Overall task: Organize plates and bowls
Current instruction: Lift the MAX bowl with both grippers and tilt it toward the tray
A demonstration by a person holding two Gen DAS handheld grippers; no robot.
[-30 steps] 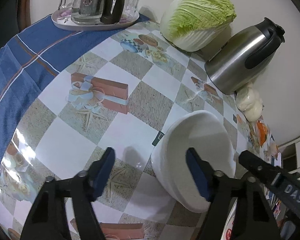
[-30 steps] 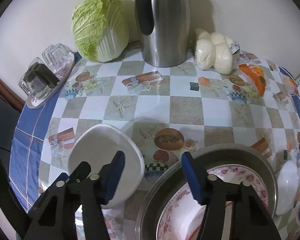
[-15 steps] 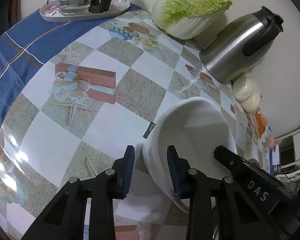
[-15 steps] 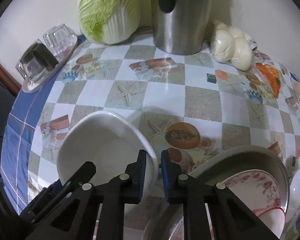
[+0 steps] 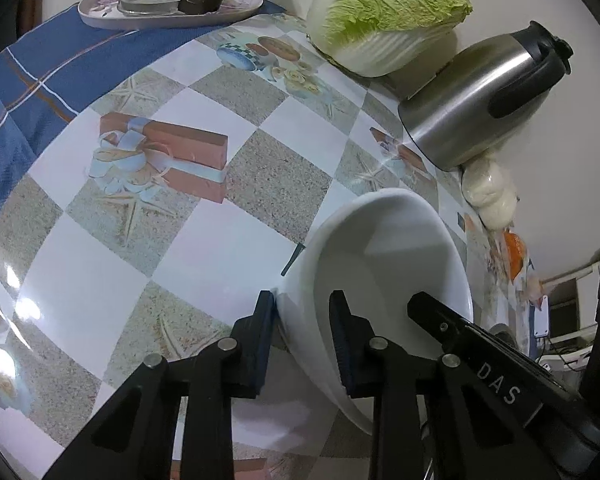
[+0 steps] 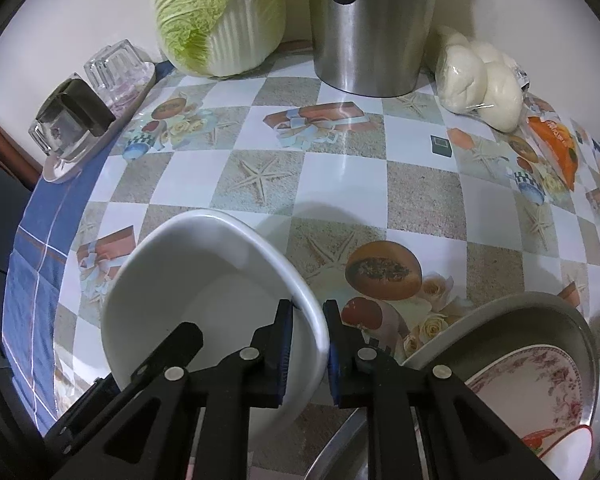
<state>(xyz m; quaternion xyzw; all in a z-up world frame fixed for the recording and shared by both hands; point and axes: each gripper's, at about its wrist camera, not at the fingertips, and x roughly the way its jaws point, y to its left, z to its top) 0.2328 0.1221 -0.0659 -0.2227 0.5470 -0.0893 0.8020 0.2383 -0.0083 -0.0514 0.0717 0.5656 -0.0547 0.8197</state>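
Both claws straddle opposite rims of white bowl (image 6: 204,304): right gripper (image 6: 305,354) clenched on its rim, left gripper (image 5: 302,346) closing round near wall; bowl tilted near table's (image 6: 420,200) front edge.

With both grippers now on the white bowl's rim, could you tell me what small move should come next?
Probably lift it slightly, level. The left gripper is closing over one rim of the bowl, and the right gripper pinches the opposite rim.

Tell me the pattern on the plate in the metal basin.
Pink flowers on white plate; right wrist view.
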